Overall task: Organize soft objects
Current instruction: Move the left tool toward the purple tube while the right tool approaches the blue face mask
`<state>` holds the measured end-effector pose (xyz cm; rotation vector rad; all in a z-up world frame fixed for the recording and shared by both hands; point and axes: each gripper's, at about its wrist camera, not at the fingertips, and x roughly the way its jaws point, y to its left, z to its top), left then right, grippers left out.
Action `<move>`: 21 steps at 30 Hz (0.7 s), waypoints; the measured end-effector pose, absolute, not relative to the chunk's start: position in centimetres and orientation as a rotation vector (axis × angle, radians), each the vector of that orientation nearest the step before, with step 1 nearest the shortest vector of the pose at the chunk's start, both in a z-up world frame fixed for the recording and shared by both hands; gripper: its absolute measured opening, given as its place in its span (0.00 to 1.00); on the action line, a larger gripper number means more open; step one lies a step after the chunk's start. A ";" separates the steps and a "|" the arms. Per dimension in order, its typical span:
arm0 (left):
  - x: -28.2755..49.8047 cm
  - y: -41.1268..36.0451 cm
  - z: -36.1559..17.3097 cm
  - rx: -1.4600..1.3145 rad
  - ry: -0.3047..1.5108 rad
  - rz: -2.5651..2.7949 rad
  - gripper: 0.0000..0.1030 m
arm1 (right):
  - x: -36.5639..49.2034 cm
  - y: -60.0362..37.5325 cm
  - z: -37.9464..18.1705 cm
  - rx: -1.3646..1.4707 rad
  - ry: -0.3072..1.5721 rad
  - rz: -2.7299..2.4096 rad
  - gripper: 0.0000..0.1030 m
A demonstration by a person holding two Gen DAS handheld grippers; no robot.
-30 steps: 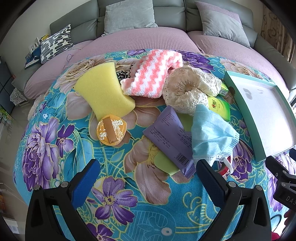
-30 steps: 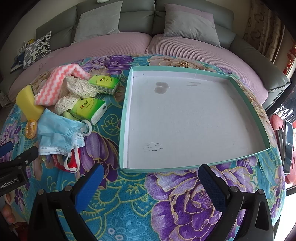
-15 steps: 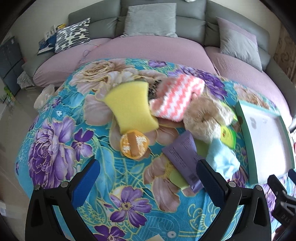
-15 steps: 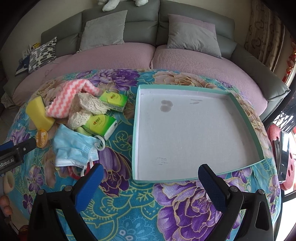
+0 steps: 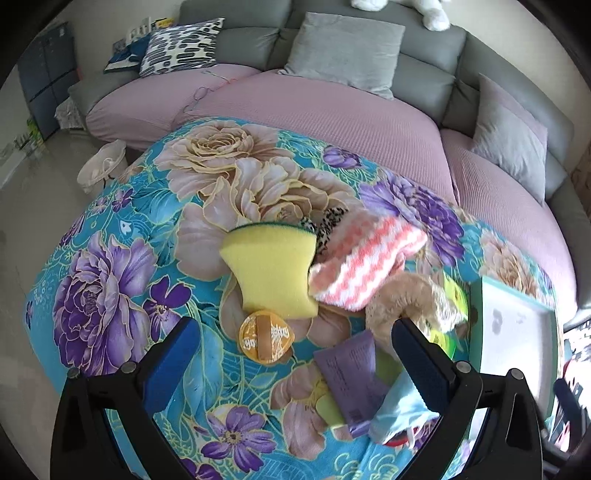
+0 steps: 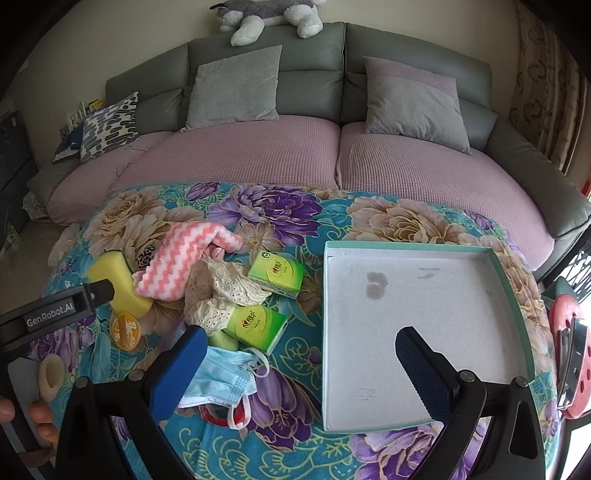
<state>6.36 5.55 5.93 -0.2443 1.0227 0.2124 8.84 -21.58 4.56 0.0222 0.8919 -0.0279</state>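
A pile of soft things lies on the floral cloth: a yellow sponge (image 5: 271, 269), a pink-and-white zigzag towel (image 5: 364, 264), a cream lace cloth (image 6: 221, 291), a blue face mask (image 6: 218, 380) and two green tissue packs (image 6: 277, 273). An orange round packet (image 5: 266, 338) and a purple pouch (image 5: 351, 369) lie near the sponge. A white tray with a teal rim (image 6: 511, 288) sits to the right, with nothing in it. My left gripper (image 5: 295, 362) is open, above the orange packet. My right gripper (image 6: 301, 350) is open, between mask and tray.
A grey sofa with pink seat covers (image 6: 258, 158) and cushions curves behind the table. A plush dog (image 6: 266, 14) lies on its back. The left gripper's body (image 6: 55, 314) shows at the left of the right wrist view. A red object (image 6: 569, 354) stands off the right edge.
Both grippers have pulled back and risen, so more of the table and sofa shows. The left one has also swung left toward the sponge. Nothing on the table has moved.
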 end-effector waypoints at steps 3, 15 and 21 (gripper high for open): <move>6.4 5.7 5.2 -0.230 1.013 0.226 1.00 | 9.6 -20.7 3.9 0.028 0.906 0.004 1.00; 5.5 7.3 1.1 -0.244 1.103 0.267 1.00 | 10.9 -17.4 -1.4 0.044 1.018 0.142 1.00; 4.7 7.5 -1.2 -0.326 1.173 0.243 1.00 | 10.3 -16.2 -4.0 0.067 1.091 0.207 1.00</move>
